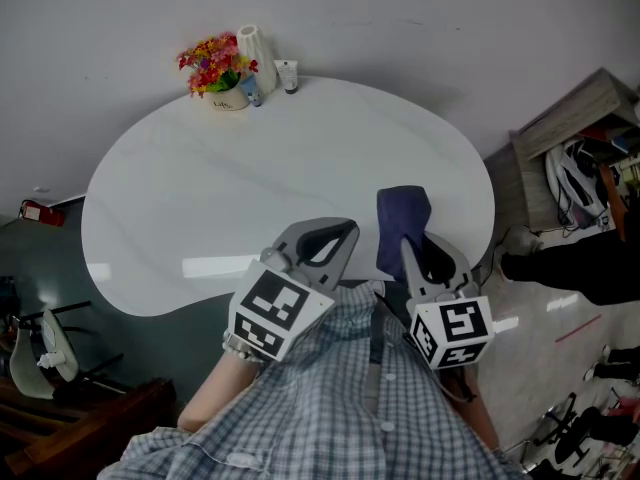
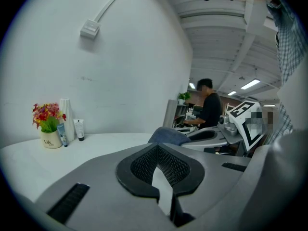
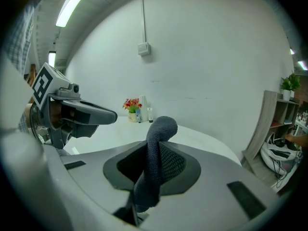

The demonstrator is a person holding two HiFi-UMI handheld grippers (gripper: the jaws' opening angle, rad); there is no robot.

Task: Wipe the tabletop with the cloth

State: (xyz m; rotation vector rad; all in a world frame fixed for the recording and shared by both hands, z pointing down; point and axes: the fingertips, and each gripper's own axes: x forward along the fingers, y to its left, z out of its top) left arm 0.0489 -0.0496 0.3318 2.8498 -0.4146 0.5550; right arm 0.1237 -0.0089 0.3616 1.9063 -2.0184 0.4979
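The white rounded tabletop [image 1: 250, 188] spreads out in front of me in the head view. A dark blue cloth [image 1: 400, 218] hangs folded over the tips of my right gripper [image 1: 408, 244], which is shut on it near the table's near right edge. In the right gripper view the cloth [image 3: 161, 126] loops up between the jaws of the right gripper [image 3: 153, 150]. My left gripper [image 1: 343, 232] hovers just left of it over the near edge, shut with nothing held. In the left gripper view its tips [image 2: 156, 150] meet, and the cloth [image 2: 168, 134] lies beyond.
A flower pot [image 1: 222, 73], a white vase [image 1: 255, 53] and a small tube [image 1: 288, 73] stand at the table's far edge by the wall. A shelf unit [image 1: 570, 138] and a person in black [image 1: 580, 268] are at the right. A chair [image 1: 40, 348] stands at lower left.
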